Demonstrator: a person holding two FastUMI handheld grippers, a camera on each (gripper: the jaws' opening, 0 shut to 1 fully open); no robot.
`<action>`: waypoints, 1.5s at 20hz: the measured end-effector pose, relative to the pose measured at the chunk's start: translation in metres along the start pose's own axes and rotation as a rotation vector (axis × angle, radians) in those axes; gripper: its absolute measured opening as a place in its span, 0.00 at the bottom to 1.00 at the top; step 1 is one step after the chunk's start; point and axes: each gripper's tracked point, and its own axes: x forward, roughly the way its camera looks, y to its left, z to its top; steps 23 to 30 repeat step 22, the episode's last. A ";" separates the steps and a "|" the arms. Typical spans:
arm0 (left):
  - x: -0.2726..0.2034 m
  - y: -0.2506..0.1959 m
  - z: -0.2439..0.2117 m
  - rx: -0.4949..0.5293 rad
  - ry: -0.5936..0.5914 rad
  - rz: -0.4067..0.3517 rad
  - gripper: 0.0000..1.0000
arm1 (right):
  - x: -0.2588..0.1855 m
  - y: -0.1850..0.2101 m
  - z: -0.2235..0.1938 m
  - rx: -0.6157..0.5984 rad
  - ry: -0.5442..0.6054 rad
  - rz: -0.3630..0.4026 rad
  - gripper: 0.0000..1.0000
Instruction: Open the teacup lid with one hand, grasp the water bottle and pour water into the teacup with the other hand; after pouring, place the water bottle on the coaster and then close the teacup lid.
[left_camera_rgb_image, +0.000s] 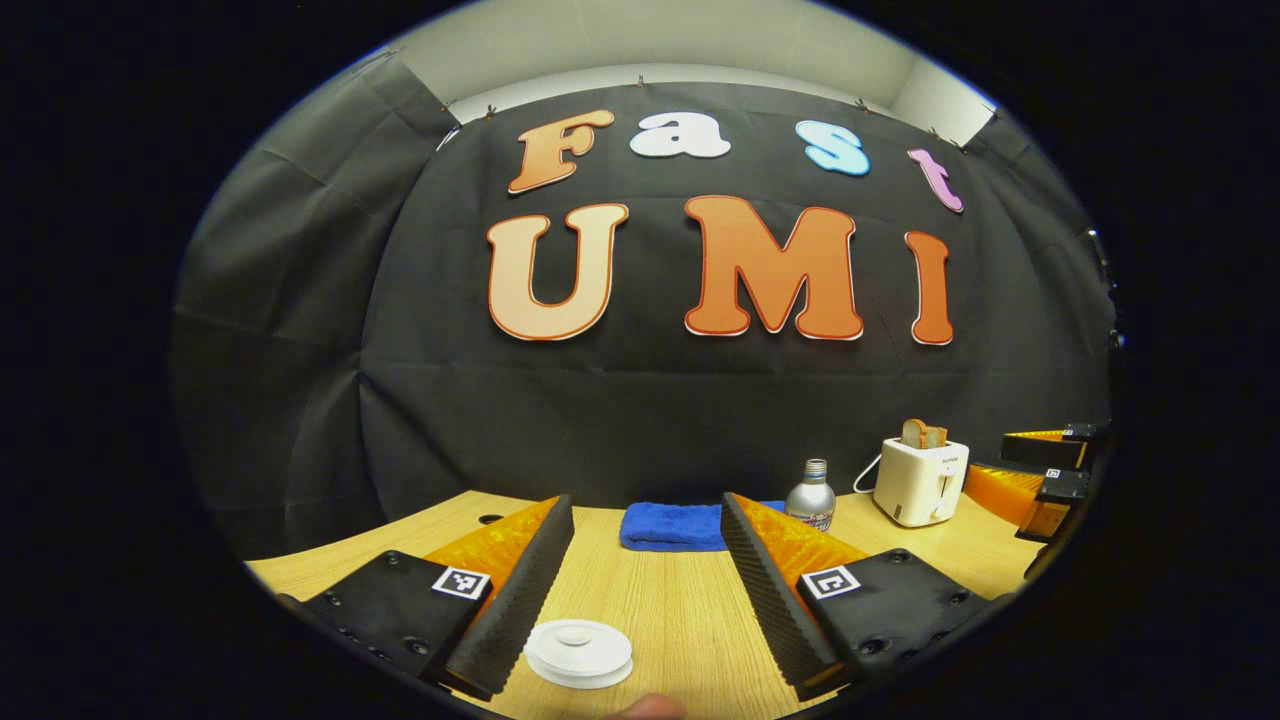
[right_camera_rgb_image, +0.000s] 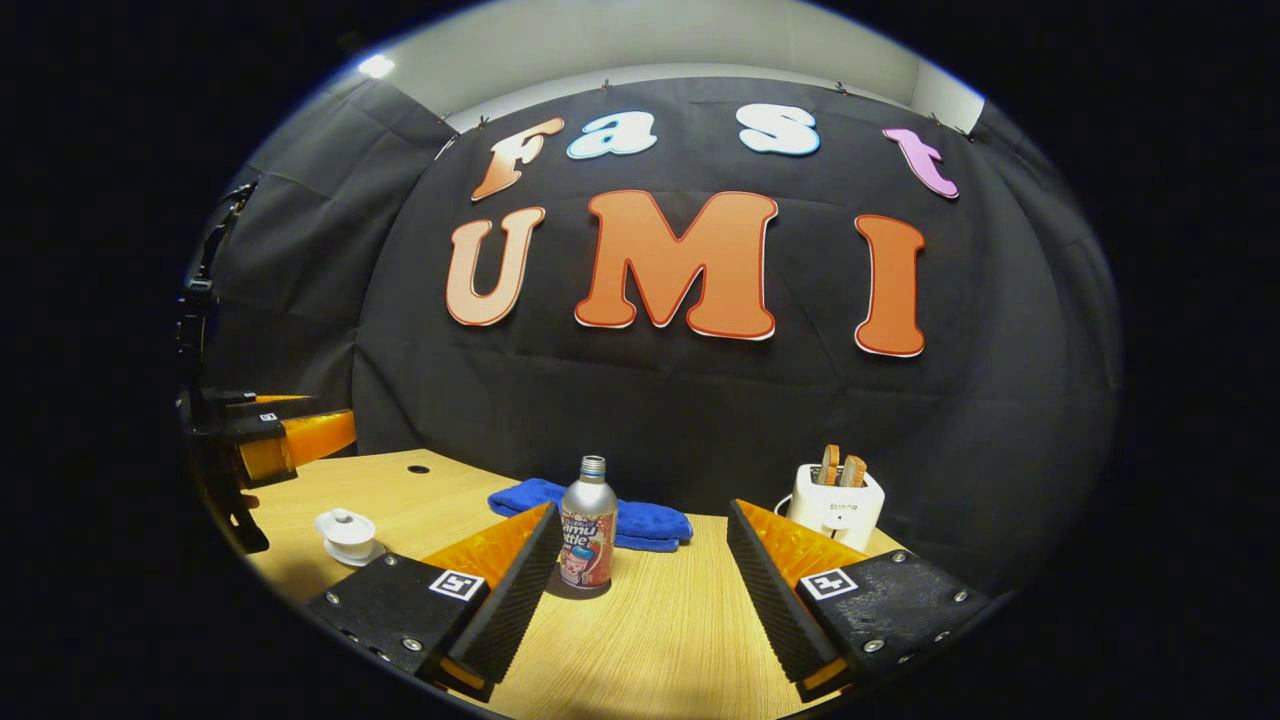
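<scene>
Right gripper view shows both tongs (right_camera_rgb_image: 640, 570) released, the water bottle (right_camera_rgb_image: 587, 530) untouched on the table (right_camera_rgb_image: 660, 630), and the lidded teacup (right_camera_rgb_image: 346, 533) left of it, every step remaining.

Water bottle (right_camera_rgb_image: 588, 525) glossy metal; table (right_camera_rgb_image: 660, 620) matt wood grain; towel (right_camera_rgb_image: 640, 522) soft cloth.

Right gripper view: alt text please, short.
The right gripper, open, faces a water bottle standing on a wooden table. Behind lie a blue towel and a toaster; at left, a lidded teacup below the left gripper.
</scene>
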 end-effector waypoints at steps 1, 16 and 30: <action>-0.001 -0.001 0.001 0.003 -0.002 -0.004 1.00 | -0.001 0.000 0.001 0.002 -0.002 -0.001 0.99; -0.015 -0.010 -0.002 -0.014 -0.003 -0.023 0.97 | -0.022 -0.005 -0.002 0.022 0.004 -0.032 0.99; -0.019 -0.011 -0.002 -0.005 0.010 -0.031 0.98 | -0.025 0.000 0.003 0.012 -0.006 -0.015 0.99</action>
